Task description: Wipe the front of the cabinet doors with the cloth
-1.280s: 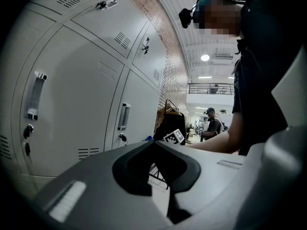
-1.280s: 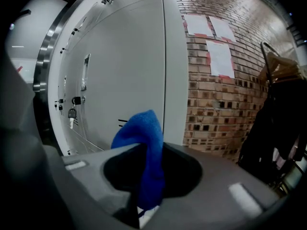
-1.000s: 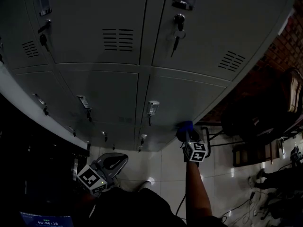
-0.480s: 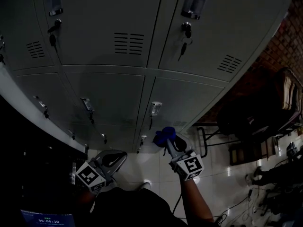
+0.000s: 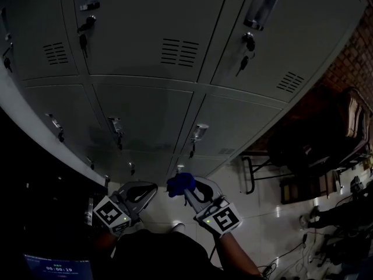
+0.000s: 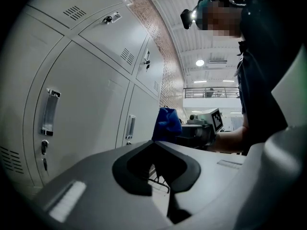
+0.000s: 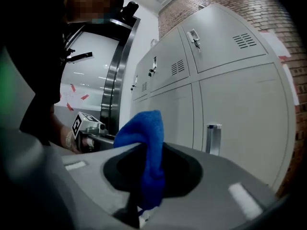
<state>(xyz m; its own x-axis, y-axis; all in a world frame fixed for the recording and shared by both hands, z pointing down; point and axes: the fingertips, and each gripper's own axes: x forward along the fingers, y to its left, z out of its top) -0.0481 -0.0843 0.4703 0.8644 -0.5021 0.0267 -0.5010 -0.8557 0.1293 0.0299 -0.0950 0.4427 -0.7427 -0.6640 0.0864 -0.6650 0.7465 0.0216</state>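
Note:
Grey metal cabinet doors (image 5: 145,115) with handles and keys fill the upper head view. My right gripper (image 5: 185,190) is low, close to my body and apart from the doors, shut on a blue cloth (image 5: 179,184). That cloth (image 7: 148,152) hangs bunched from the closed jaws in the right gripper view, and the left gripper view shows it (image 6: 166,123) beside the lower doors. My left gripper (image 5: 140,192) hangs just to its left, jaws together with nothing between them (image 6: 160,176).
A brick wall (image 5: 355,57) meets the cabinet's right end. A dark chair and frame (image 5: 309,150) stand on the tiled floor at the right, with cables (image 5: 291,255) near them. A dark unit (image 5: 35,203) borders the cabinet at the left.
The right gripper, still holding the cloth, has come away from the lower right door, moving down and left toward my body. The left gripper has barely moved.

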